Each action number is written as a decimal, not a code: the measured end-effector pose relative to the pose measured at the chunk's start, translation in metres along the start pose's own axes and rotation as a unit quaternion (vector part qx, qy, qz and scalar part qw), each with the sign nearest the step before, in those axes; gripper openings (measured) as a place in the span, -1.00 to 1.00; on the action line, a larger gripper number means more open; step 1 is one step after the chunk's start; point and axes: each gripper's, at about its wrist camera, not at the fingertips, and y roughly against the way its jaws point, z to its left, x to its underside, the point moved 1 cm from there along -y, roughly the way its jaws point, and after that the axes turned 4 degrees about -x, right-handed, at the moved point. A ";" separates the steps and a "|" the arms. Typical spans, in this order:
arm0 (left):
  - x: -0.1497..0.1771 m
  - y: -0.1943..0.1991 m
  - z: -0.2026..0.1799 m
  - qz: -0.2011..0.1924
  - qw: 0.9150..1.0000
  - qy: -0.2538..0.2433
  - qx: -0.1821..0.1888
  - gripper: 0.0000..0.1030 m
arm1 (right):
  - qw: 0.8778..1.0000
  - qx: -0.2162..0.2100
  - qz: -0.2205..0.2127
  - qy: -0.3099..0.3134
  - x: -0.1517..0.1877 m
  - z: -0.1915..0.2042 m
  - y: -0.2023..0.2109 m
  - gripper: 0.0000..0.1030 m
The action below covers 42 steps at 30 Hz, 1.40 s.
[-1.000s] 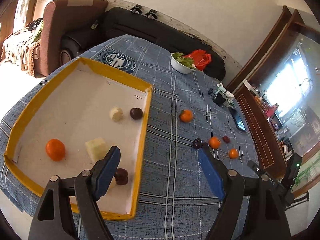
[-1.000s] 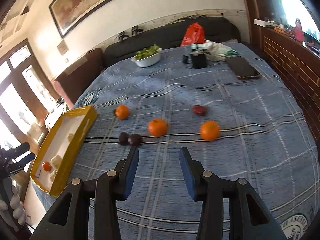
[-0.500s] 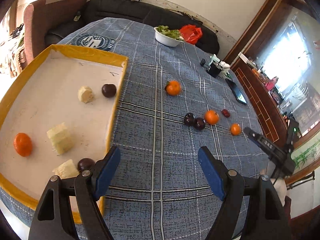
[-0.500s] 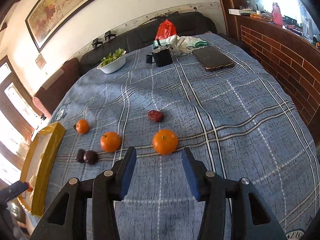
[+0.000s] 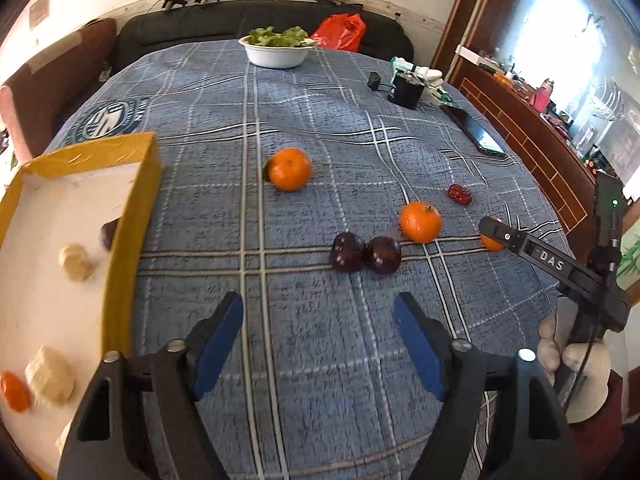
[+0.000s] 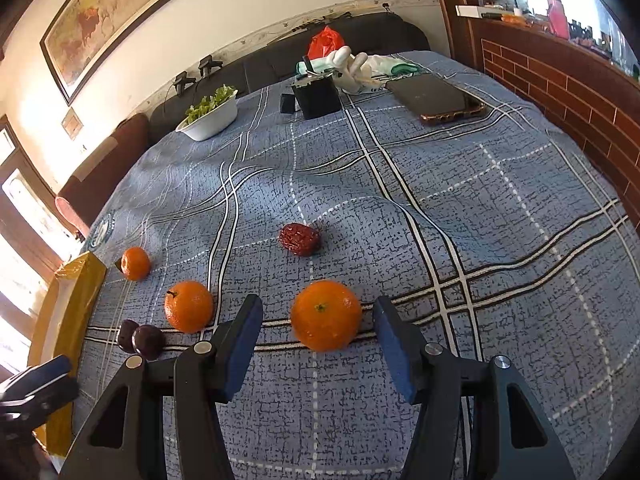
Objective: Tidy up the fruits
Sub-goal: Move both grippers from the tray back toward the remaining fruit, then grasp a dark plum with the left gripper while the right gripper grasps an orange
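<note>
Fruit lies loose on the blue plaid counter (image 6: 500, 208). Right gripper (image 6: 318, 334) fingers, just opening, flank an orange (image 6: 326, 316) without touching; left gripper (image 5: 318, 332), just narrowing, empty, faces two plums (image 5: 366, 254).

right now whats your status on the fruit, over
Both grippers empty, left gripper closing, right gripper opening. Nearest orange just ahead of right fingers, untouched. Path clear.
</note>
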 end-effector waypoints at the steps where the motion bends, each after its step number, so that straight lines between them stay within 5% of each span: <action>1: -0.002 -0.005 0.001 0.002 1.000 -0.001 0.008 0.01 | 1.000 -0.004 -0.001 -0.003 0.000 0.000 0.000 0.19; 3: -0.006 -0.015 0.001 0.007 1.000 -0.005 0.014 -0.18 | 1.000 -0.013 -0.002 -0.009 0.000 -0.003 0.000 0.09; 6: -0.011 -0.025 -0.002 0.003 1.000 -0.017 0.009 -0.21 | 1.000 -0.019 0.003 -0.011 0.001 -0.003 -0.001 -0.14; 35: -0.022 -0.049 -0.018 0.010 0.996 -0.077 0.032 -0.21 | 0.999 -0.034 0.007 -0.015 0.001 -0.004 -0.002 -0.16; 42: -0.019 -0.054 -0.042 0.015 0.992 -0.108 0.069 -0.16 | 0.999 -0.036 0.007 -0.017 0.001 -0.003 -0.001 -0.16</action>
